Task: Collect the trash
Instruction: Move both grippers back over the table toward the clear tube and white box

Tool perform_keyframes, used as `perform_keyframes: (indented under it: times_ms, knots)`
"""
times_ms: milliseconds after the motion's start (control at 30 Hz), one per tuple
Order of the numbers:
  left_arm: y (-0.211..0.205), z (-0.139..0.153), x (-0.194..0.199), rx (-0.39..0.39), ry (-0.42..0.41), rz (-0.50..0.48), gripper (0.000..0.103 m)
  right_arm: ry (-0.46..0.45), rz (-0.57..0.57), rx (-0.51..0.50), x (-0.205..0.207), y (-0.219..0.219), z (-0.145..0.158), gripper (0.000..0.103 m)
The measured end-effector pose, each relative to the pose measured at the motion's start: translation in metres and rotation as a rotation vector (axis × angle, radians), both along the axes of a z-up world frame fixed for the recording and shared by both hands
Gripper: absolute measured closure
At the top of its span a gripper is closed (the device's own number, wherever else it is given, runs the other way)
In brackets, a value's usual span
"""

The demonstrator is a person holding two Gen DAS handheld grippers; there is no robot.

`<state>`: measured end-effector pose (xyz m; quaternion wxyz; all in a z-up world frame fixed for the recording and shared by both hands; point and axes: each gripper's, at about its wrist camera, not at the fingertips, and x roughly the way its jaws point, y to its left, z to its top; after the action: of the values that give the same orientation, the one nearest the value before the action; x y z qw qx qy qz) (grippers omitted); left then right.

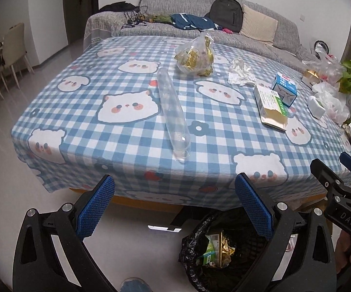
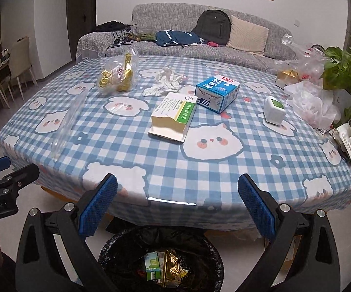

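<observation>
On the blue checked tablecloth (image 1: 131,143) lie a long clear plastic tube (image 1: 173,112), a clear bag of gold wrappers (image 1: 196,57), a crumpled white wrapper (image 1: 239,73), a torn green-and-white box (image 2: 173,118) and a blue milk carton (image 2: 218,92). A black-lined bin (image 2: 160,265) on the floor in front of the table holds a small green box and gold foil. My left gripper (image 1: 175,209) hangs open over the floor beside the bin (image 1: 214,250), empty. My right gripper (image 2: 177,206) is open above the bin, empty.
A white cube (image 2: 274,110), loose plastic bags (image 2: 314,104) and a potted plant (image 2: 345,73) crowd the table's right side. A grey sofa (image 2: 175,41) with a backpack stands behind. Dining chairs (image 1: 12,48) are at far left. The other gripper (image 1: 340,187) shows at the right edge.
</observation>
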<state>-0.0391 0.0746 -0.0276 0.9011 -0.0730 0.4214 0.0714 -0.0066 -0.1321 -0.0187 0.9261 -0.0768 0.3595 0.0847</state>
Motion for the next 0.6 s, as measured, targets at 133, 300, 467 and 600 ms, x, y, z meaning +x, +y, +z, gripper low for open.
perform_keyframes:
  times_ms: [133,300,467,600]
  knots:
    - [0.003,0.002,0.012,-0.003,0.002,0.003,0.006,-0.003,0.001,-0.003,0.014,0.005,0.001,0.008]
    - [0.001,-0.002,0.030,0.007,0.009,-0.006,0.006,0.009,0.006,0.005,0.035,0.009,0.000,0.008]
    - [0.004,-0.005,0.052,0.013,0.016,0.002,0.006,0.024,0.000,0.007,0.059,0.012,-0.002,0.008]
    - [0.008,-0.006,0.071,0.028,0.016,0.004,0.006,0.033,0.004,0.000,0.079,0.016,-0.003,0.008]
